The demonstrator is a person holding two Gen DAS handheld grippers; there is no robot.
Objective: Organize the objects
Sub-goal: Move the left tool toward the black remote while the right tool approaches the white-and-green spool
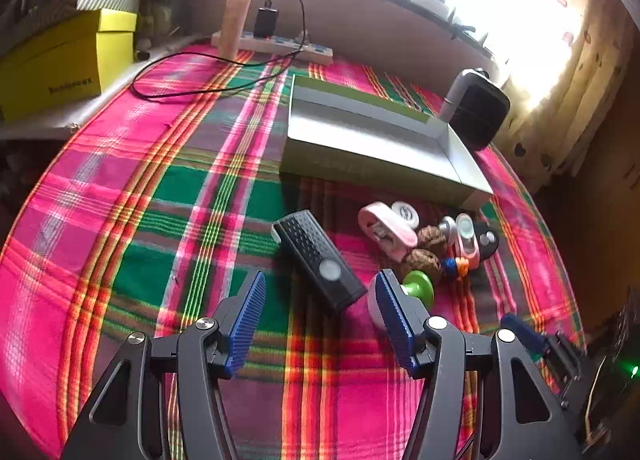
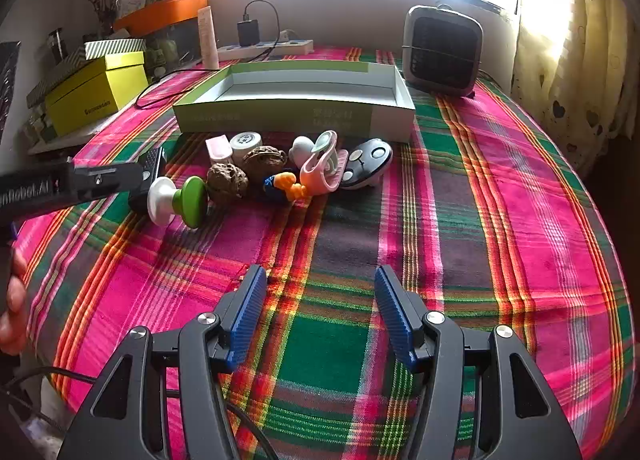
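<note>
Spanning the far left of the right wrist view, a yellow box (image 2: pixel 94 94) sits on a side ledge, off the plaid cloth (image 2: pixel 480 220) that covers the counter. Left tongs (image 1: pixel 320 300): blue pads spread apart, nothing between them, hovering low over the cloth just short of a black perforated device (image 1: pixel 316 256) that lies flat and angled. Green-and-white knob (image 2: pixel 178 200): on its side, just right of the black device and touching the nearer of two walnuts (image 2: pixel 227 182). Small clutter, near the middle of the counter, in a tight group: pink-and-white case (image 2: pixel 219 150), white round cap (image 2: pixel 246 142), second walnut (image 2: pixel 264 158), blue-and-orange toy (image 2: pixel 285 185), pink clip-like item (image 2: pixel 322 168), black oval remote (image 2: pixel 366 164). Open shallow box (image 2: pixel 296 116), green outside, pale inside: just behind the group, interior bare. Right tongs (image 2: pixel 320 300): pads likewise parted and holding nothing, over bare cloth, well short of the clutter. Small grey heater (image 2: pixel 442 50): upright at the back right, beside the box's far corner. Curtain (image 2: pixel 568 60): at the right edge.
</note>
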